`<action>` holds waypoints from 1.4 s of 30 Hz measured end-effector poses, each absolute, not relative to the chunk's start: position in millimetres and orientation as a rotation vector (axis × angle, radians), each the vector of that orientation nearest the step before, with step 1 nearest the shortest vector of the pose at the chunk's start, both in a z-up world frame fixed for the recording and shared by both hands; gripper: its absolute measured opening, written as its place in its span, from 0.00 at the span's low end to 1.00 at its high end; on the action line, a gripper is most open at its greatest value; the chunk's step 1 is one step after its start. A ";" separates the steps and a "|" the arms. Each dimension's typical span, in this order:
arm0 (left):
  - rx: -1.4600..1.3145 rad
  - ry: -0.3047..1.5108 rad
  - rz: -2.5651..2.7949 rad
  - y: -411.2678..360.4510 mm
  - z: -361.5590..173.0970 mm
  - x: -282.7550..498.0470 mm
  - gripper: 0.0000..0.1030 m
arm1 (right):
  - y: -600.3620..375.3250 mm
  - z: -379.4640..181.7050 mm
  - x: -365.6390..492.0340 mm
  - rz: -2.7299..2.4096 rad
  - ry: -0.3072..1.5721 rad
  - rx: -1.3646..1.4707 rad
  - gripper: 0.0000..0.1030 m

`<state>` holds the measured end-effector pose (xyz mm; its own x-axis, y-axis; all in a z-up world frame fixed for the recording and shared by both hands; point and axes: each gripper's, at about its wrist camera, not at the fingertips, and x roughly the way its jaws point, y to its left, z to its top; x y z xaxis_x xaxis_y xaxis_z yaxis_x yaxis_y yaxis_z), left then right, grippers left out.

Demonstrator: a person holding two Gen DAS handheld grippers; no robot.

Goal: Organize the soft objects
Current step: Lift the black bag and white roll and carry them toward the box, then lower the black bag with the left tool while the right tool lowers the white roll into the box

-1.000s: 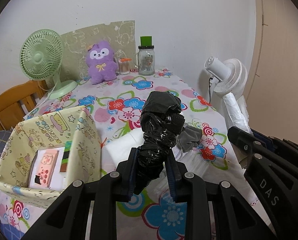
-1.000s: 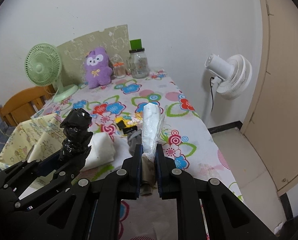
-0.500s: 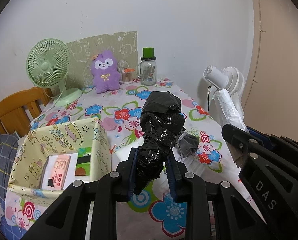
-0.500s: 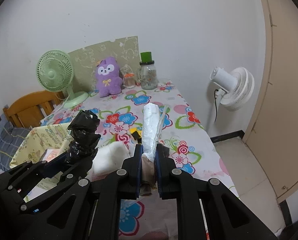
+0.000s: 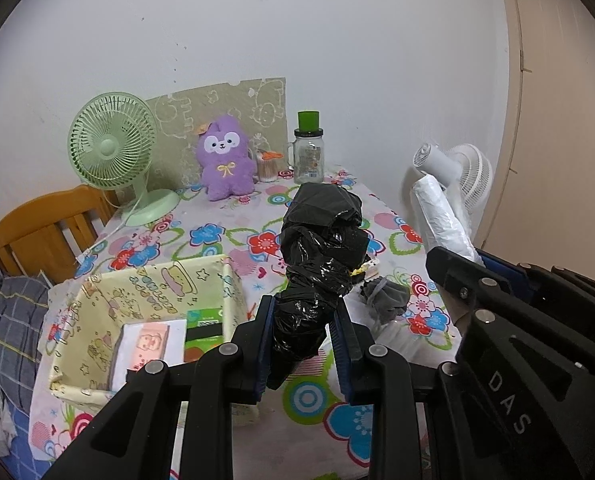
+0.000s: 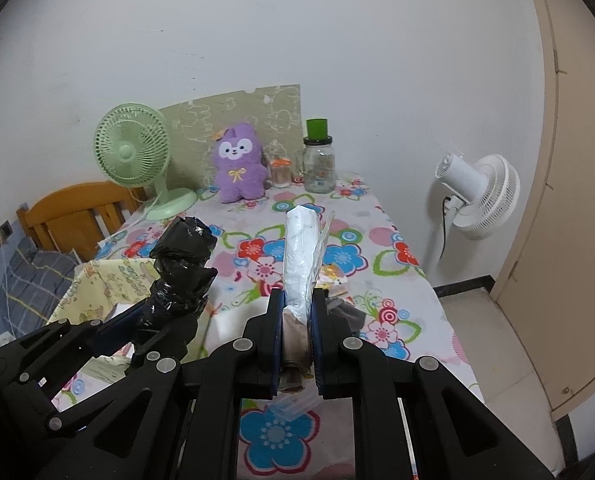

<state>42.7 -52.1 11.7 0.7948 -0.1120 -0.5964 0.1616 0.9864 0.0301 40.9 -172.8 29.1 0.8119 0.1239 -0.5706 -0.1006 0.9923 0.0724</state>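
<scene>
Left wrist view: the left tool (image 5: 302,322) is clamped on a crumpled black plastic bag (image 5: 321,248) that stands up out of its fingers, raised over the flowered desk (image 5: 217,236). To its right the right tool (image 5: 463,280) grips a white plastic roll (image 5: 437,216), tilted up toward the white standing fan (image 5: 457,172) beyond the desk's right edge.

Right wrist view: the right tool (image 6: 297,322) holds the white plastic roll (image 6: 301,252) upright between narrow jaws, a brown core showing at the near end; the left tool (image 6: 153,322) sits to its left with the black plastic bag (image 6: 183,256).

On the near left of the desk sits a yellow patterned fabric box (image 5: 105,300) with a pink-and-white packet (image 5: 147,346) and a green packet (image 5: 203,328) inside. A gray cloth (image 5: 385,296) lies on the desk right of the bag. At the far end — against the wall — stand a green desk fan (image 5: 111,148), a purple plush toy (image 5: 225,160) and a glass jar (image 5: 308,158).
</scene>
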 end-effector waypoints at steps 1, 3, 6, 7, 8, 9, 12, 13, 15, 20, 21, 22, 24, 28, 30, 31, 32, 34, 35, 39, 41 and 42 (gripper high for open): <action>0.084 0.634 -0.147 -50.4 13.2 43.1 0.26 | -169.9 30.4 41.3 0.123 0.611 0.038 0.15; 0.088 0.632 -0.145 -47.4 15.4 43.7 0.26 | -165.9 32.2 42.0 0.126 0.606 0.038 0.15; 0.091 0.630 -0.139 -41.6 18.4 45.2 0.26 | -158.8 35.3 43.6 0.134 0.602 0.035 0.15; 0.092 0.630 -0.137 -39.4 19.2 46.2 0.26 | -156.1 36.4 43.9 0.136 0.601 0.034 0.15; 0.093 0.630 -0.136 -38.0 19.6 46.5 0.26 | -154.3 37.0 44.3 0.138 0.601 0.032 0.15; 0.095 0.629 -0.135 -35.9 20.1 47.3 0.26 | -152.1 37.7 44.8 0.140 0.602 0.031 0.15; 0.096 0.624 -0.129 -30.0 21.1 49.4 0.26 | -145.5 39.0 47.7 0.147 0.604 0.024 0.15; 0.093 0.625 -0.127 -27.8 20.9 50.4 0.26 | -141.9 39.1 49.3 0.152 0.607 0.020 0.15; 0.089 0.629 -0.127 -23.7 20.0 52.6 0.26 | -137.9 39.0 51.6 0.158 0.612 0.014 0.15; 0.089 0.636 -0.120 -15.0 18.4 57.5 0.26 | -124.9 38.1 56.8 0.172 0.621 0.003 0.15; 0.088 0.637 -0.119 -12.9 18.2 58.2 0.26 | -122.9 37.8 57.9 0.174 0.622 0.003 0.15; 0.088 0.639 -0.117 -10.6 17.8 58.9 0.26 | -120.3 37.3 59.1 0.177 0.625 0.003 0.15; 0.086 0.643 -0.113 -6.5 17.4 61.0 0.26 | -116.7 36.5 61.1 0.182 0.629 0.002 0.15; 0.084 0.647 -0.105 2.1 15.9 63.8 0.26 | -106.9 34.4 64.7 0.193 0.635 0.001 0.15; 0.080 0.649 -0.101 6.0 15.3 64.3 0.26 | -102.9 33.8 65.7 0.199 0.637 0.001 0.15; 0.077 0.650 -0.100 8.9 14.7 65.0 0.26 | -100.0 33.3 66.6 0.203 0.639 0.000 0.15; 0.076 0.652 -0.098 10.7 14.4 65.6 0.26 | -98.4 33.3 67.5 0.206 0.640 -0.002 0.15; 0.072 0.655 -0.093 15.5 12.6 66.5 0.26 | -93.4 31.9 69.5 0.211 0.644 -0.005 0.15; 0.069 0.657 -0.092 18.0 11.9 67.1 0.26 | -91.4 31.2 69.8 0.214 0.646 -0.006 0.15; 0.058 0.671 -0.078 29.4 6.9 71.3 0.26 | -80.8 28.2 72.3 0.234 0.655 -0.007 0.15; 0.053 0.678 -0.072 34.9 5.4 73.4 0.26 | -74.3 26.9 73.3 0.241 0.657 -0.013 0.15; 0.051 0.680 -0.068 37.7 4.5 74.1 0.26 | -71.7 26.2 74.1 0.245 0.660 -0.015 0.15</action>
<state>74.1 37.7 4.5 0.7753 -0.0460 -0.6299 0.0796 0.9965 0.0252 74.1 -71.7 26.2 0.7625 0.2203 -0.6083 -0.2295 0.9712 0.0640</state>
